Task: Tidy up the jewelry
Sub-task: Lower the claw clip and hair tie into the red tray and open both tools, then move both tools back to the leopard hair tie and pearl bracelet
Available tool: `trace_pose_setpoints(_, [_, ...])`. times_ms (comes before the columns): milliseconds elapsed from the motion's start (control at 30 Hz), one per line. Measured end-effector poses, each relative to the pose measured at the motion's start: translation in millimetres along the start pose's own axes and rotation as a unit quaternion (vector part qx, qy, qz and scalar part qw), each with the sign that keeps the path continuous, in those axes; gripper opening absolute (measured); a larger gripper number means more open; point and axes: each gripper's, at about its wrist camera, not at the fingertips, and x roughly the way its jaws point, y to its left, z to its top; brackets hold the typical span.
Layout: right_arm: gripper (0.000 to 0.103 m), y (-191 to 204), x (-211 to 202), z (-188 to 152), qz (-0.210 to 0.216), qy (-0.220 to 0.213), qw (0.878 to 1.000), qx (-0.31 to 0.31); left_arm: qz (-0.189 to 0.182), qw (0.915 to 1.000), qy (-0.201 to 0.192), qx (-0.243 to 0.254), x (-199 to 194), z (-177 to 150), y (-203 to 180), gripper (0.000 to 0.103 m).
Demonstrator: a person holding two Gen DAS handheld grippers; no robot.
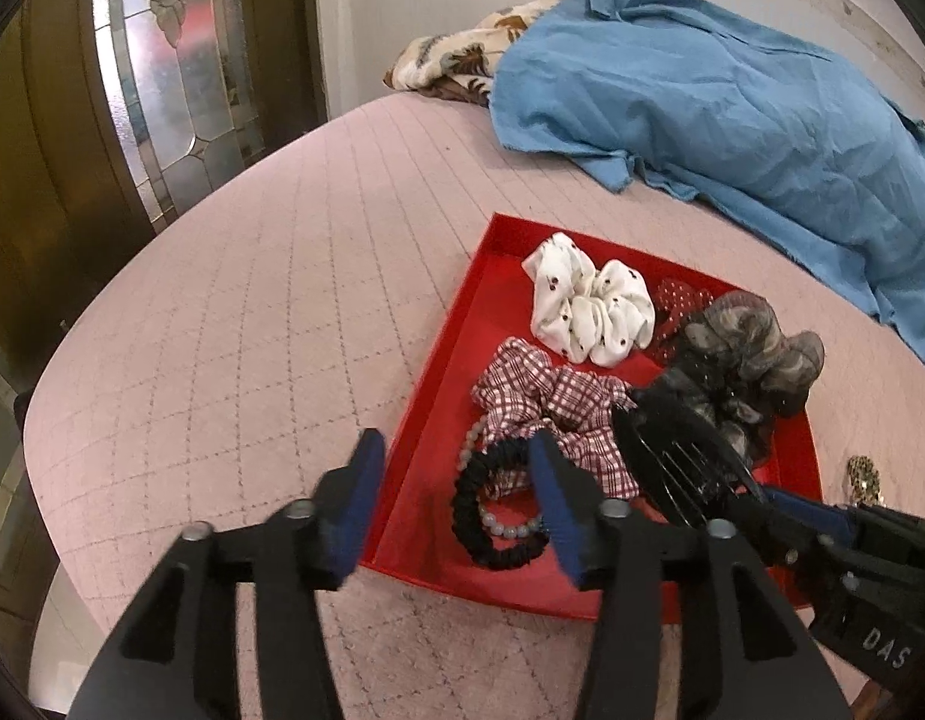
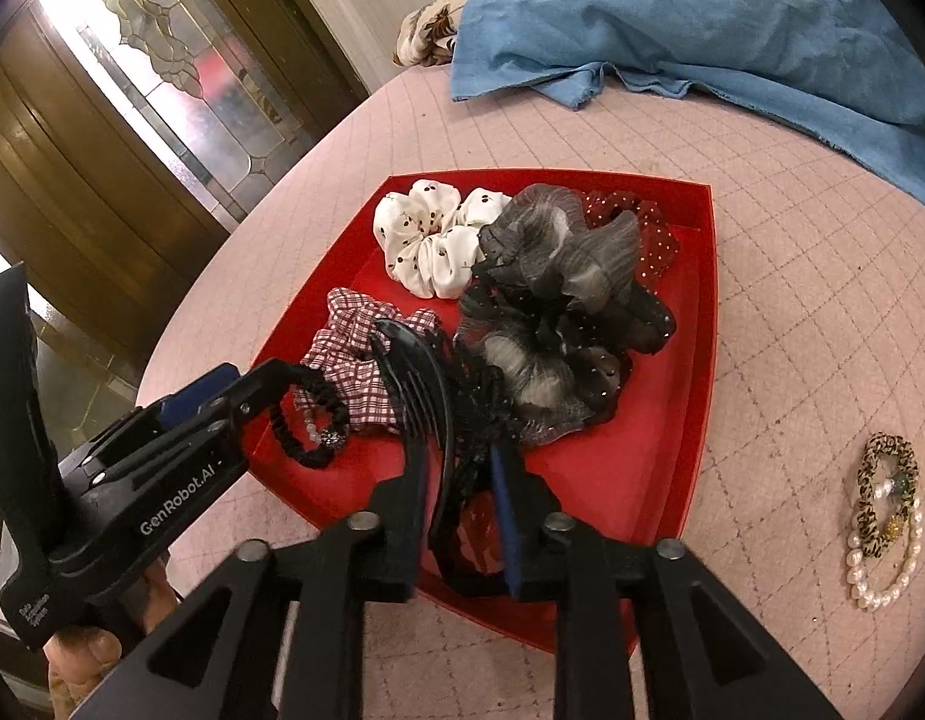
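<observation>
Right wrist view, nearest first: the right gripper [image 2: 456,462] hangs over the near edge of the red tray [image 2: 708,324] with its jaws partly apart. A black claw clip [image 2: 411,384] stands between them, teeth up, leaning on the finger at 9 o'clock. A gap seems to show beside the other pad, so I read the clip as not clamped, though the clutter there makes that unsure.

From this gripper, a leopard-print hair tie [image 2: 888,468] and a pearl bracelet [image 2: 882,582] lie together at 3 o'clock. They sit on the pink quilted counter [image 2: 792,300], well apart from the tray's wall. The little pile's long axis runs 12 to 6. Being the only pieces outside the tray, they look like the next pick, and the right hand is clearly the nearer one.

Left wrist view shows the left gripper [image 1: 456,510] open and gripping nothing, over the tray's near corner. A black hair tie [image 1: 462,516] and a bead bracelet [image 1: 510,531] lie just below its pads. This view catches only a sliver of the leopard tie at its 3 o'clock edge and no pearls.

Farther into the tray lie checked, white, grey and red-dotted scrunchies. At 12 to 1 o'clock beyond it, a blue cloth [image 2: 702,18] is heaped.
</observation>
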Motion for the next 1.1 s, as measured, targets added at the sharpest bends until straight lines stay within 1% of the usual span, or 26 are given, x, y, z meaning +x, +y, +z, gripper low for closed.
trace_pose_setpoints(167, [0.034,7,-7,-2,0.001,-0.01,1.0,-0.011,0.002,1.0,0.002,-0.008,0,1,4,0.055])
trace_pose_setpoints(233, [0.04,9,-11,-2,0.002,-0.016,1.0,-0.013,0.004,0.9999,0.004,-0.01,1,1,5,0.055])
trace_pose_setpoints(333, [0.043,10,-20,-3,0.005,-0.028,1.0,-0.012,0.004,0.9999,0.003,-0.014,0,1,7,0.056])
trace_pose_setpoints(467, [0.044,8,-28,-3,0.006,-0.037,0.999,-0.007,0.009,0.9999,0.001,-0.013,-1,0,7,0.061])
trace_pose_setpoints(600, [0.049,6,-40,-6,0.011,-0.051,0.999,0.001,0.014,0.9999,-0.005,-0.006,-4,-1,4,0.064])
trace_pose_setpoints(733, [0.05,5,-50,-9,0.012,-0.061,0.998,-0.001,0.017,0.9998,-0.005,0.0,-4,-2,1,0.065])
trace_pose_setpoints(867, [0.052,4,-63,-13,0.004,-0.074,0.997,-0.009,0.018,0.9998,-0.007,0.005,-6,-3,-3,0.065])
trace_pose_setpoints(933, [0.054,0,-69,-14,0.001,-0.081,0.997,-0.009,0.02,0.9997,-0.008,0.009,-7,-4,-5,0.066])
trace_pose_setpoints(1100, [0.055,-14,-85,-20,-0.005,-0.092,0.996,0.003,0.022,0.9996,-0.005,0.015,-7,-5,-9,0.066])
